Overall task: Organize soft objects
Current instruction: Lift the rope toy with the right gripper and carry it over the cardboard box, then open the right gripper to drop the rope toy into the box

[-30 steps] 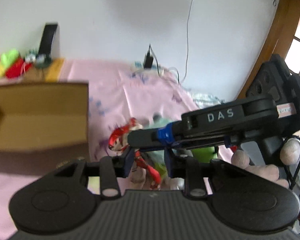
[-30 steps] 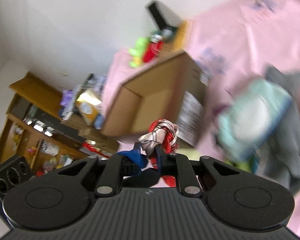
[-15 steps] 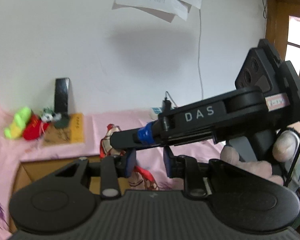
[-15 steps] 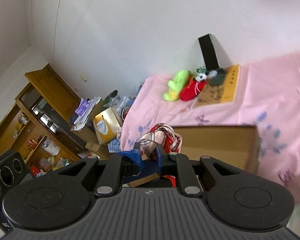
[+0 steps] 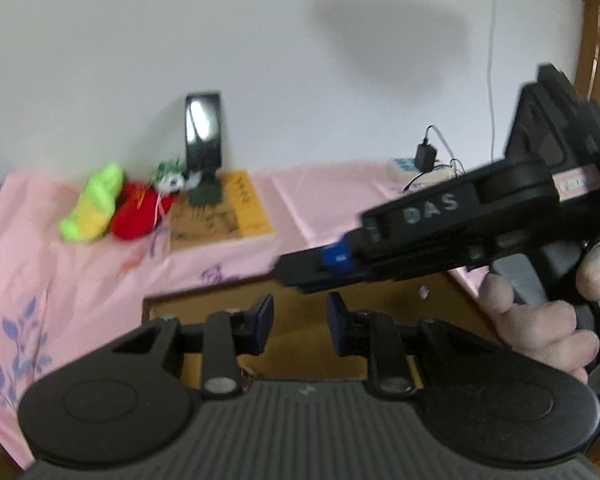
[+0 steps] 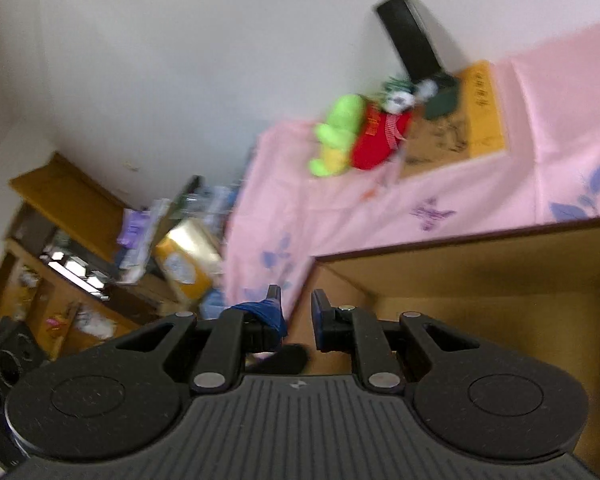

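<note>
Toys sit far behind the box (image 5: 300,344), against the wall: a green toy (image 5: 94,204) at the left, then a red toy (image 5: 138,216) touching it, then a small panda toy (image 5: 174,182) just beside the red one. To the right of them a book (image 5: 220,216) lies flat, with a black stand (image 5: 203,136) at its far end. All rest on the pink cloth (image 5: 60,272). The left gripper (image 5: 298,324) hangs over the open box, its fingers spread and holding nothing. The right gripper (image 5: 300,276) crosses just above it from the right, held by a hand (image 5: 540,320). In its own view the right gripper (image 6: 296,316) has fingers apart, nothing between them, over the left corner of the box (image 6: 480,280).
</note>
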{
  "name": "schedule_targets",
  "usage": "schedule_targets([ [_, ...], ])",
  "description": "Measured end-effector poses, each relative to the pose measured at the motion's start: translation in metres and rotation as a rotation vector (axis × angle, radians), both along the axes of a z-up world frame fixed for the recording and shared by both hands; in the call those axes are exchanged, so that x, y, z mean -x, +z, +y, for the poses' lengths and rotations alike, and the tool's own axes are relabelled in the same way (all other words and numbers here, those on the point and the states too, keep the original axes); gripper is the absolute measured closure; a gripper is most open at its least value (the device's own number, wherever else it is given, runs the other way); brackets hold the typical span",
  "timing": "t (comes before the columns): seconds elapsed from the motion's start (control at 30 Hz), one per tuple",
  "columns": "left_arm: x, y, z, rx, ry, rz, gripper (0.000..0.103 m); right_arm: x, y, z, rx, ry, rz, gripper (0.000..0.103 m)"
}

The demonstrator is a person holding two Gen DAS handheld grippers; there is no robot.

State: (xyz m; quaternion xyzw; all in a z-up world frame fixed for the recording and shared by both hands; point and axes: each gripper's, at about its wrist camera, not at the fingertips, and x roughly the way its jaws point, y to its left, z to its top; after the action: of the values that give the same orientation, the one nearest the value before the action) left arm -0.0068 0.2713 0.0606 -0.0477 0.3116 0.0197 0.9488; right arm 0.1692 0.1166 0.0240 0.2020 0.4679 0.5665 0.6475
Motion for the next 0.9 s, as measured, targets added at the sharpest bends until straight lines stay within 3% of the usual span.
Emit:
schedule_targets([
  [0.1,0.0,-0.014,0.015,0.034,0.02,0.047,0.08,-0.003,-0.014,-0.002,0.075,-0.028,0.017,0.103],
  [0.2,0.002,-0.03,0.023,0.092,0.03,0.081,0.08,-0.002,-0.028,0.005,0.239,-0.034,-0.016,0.102],
  [0.27,0.002,-0.037,0.026,0.116,0.035,0.102,0.08,-0.001,-0.038,0.014,0.365,-0.009,-0.04,0.1],
  [0.4,0.009,-0.045,0.023,0.137,0.03,0.135,0.08,0.004,-0.055,0.033,0.491,0.068,-0.053,0.099],
  [0.63,0.023,-0.05,0.026,0.16,0.081,0.186,0.08,0.01,-0.08,0.065,0.606,0.125,-0.019,0.098],
  [0.8,0.03,-0.052,0.03,0.17,0.096,0.192,0.079,0.017,-0.089,0.087,0.595,0.194,0.06,0.098],
  [0.9,0.033,-0.053,0.032,0.172,0.122,0.191,0.072,0.018,-0.095,0.098,0.539,0.206,0.136,0.098],
])
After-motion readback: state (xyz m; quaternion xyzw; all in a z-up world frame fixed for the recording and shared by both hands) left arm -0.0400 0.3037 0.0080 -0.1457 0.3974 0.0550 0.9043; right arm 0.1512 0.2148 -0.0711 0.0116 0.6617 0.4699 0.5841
